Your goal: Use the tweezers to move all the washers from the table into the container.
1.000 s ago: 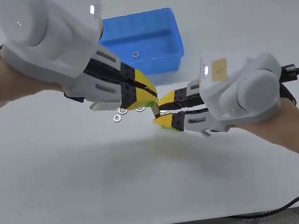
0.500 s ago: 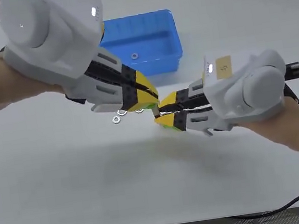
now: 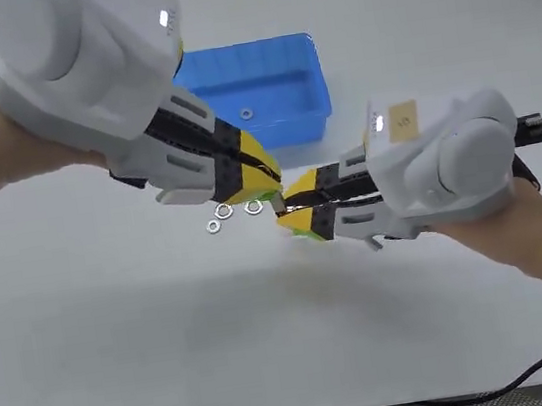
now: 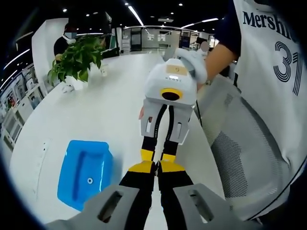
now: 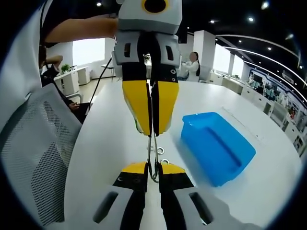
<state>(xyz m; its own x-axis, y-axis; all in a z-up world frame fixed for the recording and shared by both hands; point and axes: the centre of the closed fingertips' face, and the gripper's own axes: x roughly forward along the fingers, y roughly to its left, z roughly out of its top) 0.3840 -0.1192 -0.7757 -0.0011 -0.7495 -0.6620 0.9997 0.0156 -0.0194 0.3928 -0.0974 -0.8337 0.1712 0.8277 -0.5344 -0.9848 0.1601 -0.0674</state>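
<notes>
White table [image 3: 172, 358], blue container [image 3: 311, 116] at the back, left gripper [image 3: 267, 185] and right gripper [image 3: 290, 210] both pinched on the tweezers [image 5: 154, 155], whose tips are hidden so can't tell gap or load, three washers [image 3: 224, 212] on the table just beside, one washer [image 3: 246, 115] in the container.

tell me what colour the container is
The container is blue, clearest in the head view.

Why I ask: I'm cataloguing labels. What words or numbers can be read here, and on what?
"Mershi", cut off by the frame edge: on the shirt.
"31": same shirt.
Tan label on the right gripper: mark too small to read.
Print on that gripper's housing in the left gripper view: blurred.
</notes>
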